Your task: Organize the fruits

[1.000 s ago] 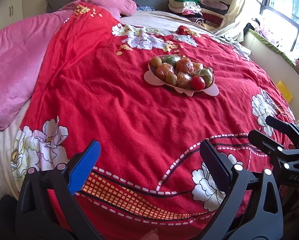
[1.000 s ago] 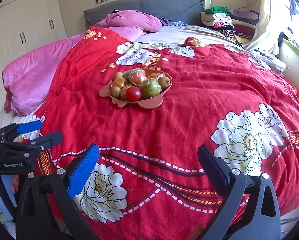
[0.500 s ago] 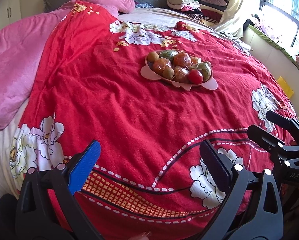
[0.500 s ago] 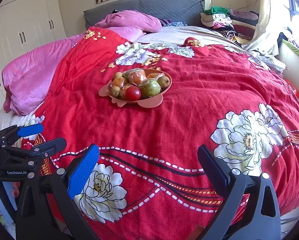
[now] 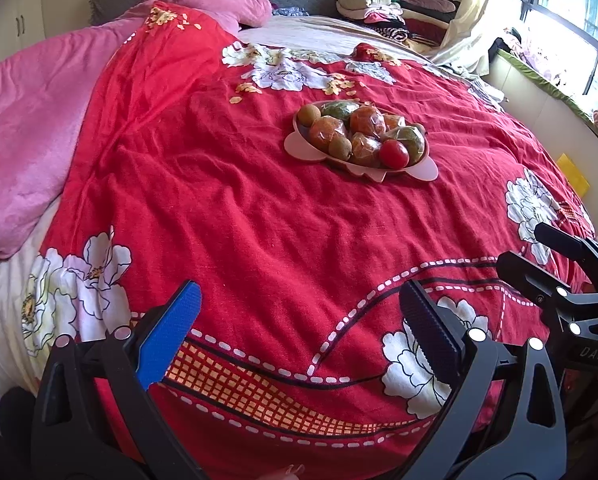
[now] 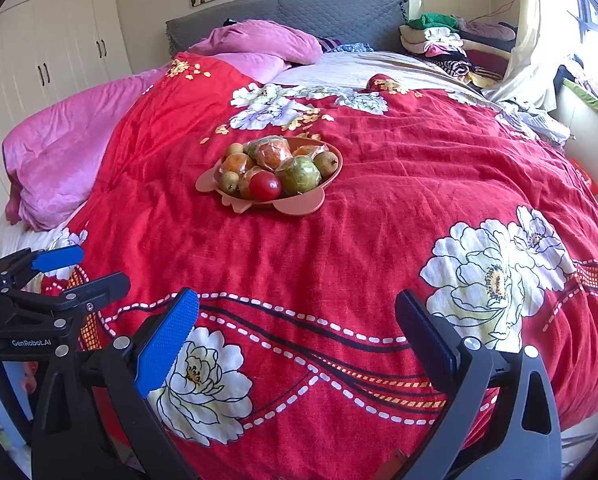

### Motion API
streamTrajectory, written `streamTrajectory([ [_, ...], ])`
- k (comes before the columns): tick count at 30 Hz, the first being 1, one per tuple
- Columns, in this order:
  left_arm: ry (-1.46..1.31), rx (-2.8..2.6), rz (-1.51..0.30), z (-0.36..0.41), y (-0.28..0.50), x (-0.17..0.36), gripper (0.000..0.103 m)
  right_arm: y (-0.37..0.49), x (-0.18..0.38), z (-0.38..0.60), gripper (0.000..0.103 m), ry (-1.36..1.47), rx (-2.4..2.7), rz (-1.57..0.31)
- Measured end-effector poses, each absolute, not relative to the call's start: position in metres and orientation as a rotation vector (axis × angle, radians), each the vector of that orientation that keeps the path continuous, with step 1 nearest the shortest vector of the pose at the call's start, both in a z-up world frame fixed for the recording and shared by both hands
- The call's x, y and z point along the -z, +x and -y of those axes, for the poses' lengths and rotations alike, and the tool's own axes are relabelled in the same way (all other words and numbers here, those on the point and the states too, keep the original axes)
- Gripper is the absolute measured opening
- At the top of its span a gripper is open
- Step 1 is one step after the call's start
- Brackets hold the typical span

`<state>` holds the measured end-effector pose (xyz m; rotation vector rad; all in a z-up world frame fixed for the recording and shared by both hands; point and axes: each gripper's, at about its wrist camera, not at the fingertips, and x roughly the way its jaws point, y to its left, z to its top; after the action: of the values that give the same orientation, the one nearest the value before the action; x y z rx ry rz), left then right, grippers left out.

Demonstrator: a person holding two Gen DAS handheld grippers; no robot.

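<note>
All the fruits (image 5: 359,134) sit heaped on a pink plate (image 5: 297,147) on the red bedspread (image 5: 259,216), well ahead of both tools, with no loose fruit on the cloth in either view. The left tool (image 5: 299,328) hovers low over the near edge of the bed, its jaws wide apart and holding nothing; the right tool (image 6: 297,330) beside it is spread the same way, also empty. Piled together, the fruits keep from rolling on the soft cover. This fits either gathering already done or sorting yet to come.
</note>
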<state>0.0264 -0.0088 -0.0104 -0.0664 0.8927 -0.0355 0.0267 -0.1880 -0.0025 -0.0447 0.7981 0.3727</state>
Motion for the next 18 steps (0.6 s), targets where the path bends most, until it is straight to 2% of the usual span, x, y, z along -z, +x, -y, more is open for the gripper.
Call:
streamTrajectory([
  [18, -0.065, 0.028, -0.894, 0.007, 0.0266, 0.0084, 0.093, 0.0269, 0.0021, 0.189, 0.098, -0.045, -0.367, -0.797],
])
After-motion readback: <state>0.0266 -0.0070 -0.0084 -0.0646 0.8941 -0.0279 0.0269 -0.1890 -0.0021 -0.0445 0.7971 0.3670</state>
